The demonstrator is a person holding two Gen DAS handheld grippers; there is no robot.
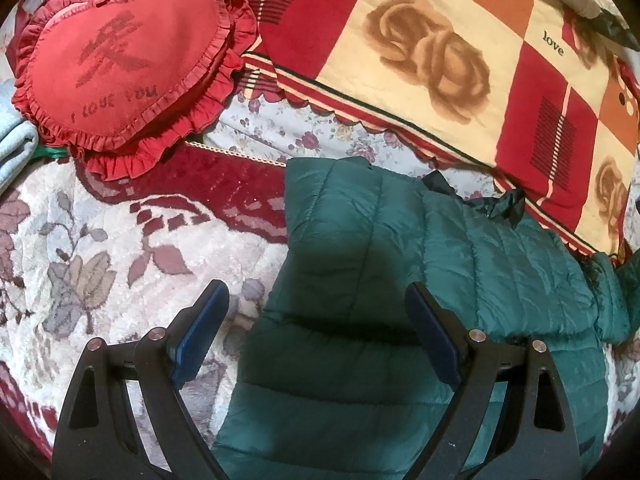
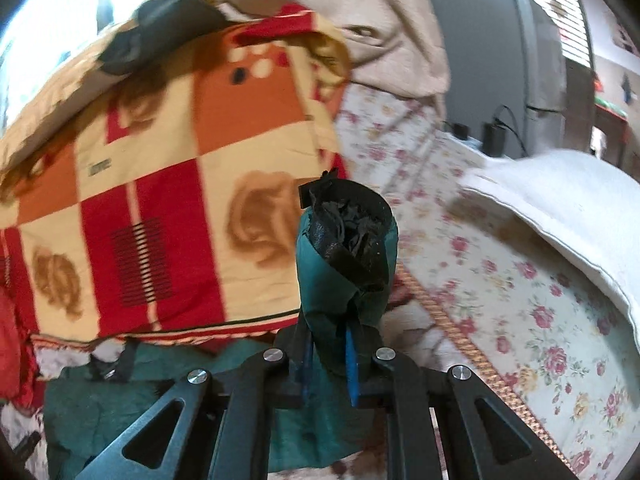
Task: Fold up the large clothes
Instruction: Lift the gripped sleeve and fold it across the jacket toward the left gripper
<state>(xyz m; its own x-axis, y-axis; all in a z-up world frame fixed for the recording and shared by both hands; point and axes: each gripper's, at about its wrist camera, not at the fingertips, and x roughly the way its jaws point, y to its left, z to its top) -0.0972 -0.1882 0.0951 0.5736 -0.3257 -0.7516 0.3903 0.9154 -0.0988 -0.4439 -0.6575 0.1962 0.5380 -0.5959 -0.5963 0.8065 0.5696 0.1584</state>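
Left wrist view: downward and forward over the bed, close above the green jacket (image 1: pixel 400 280). Right wrist view: nearly level along the tongs (image 2: pixel 328 360), very near the gripped fabric. Shared: jacket and rose-patterned blanket (image 1: pixel 440 60).

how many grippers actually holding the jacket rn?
1. Right gripper is shut on a green jacket sleeve end; left gripper is open above the jacket, gripping nothing.

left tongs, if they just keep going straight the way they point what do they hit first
Most likely the green puffer jacket. The left tongs stand open over its left edge, and the quilted fabric fills the line ahead between the fingers. Depth is unclear in the fisheye view, so they may be very near it.
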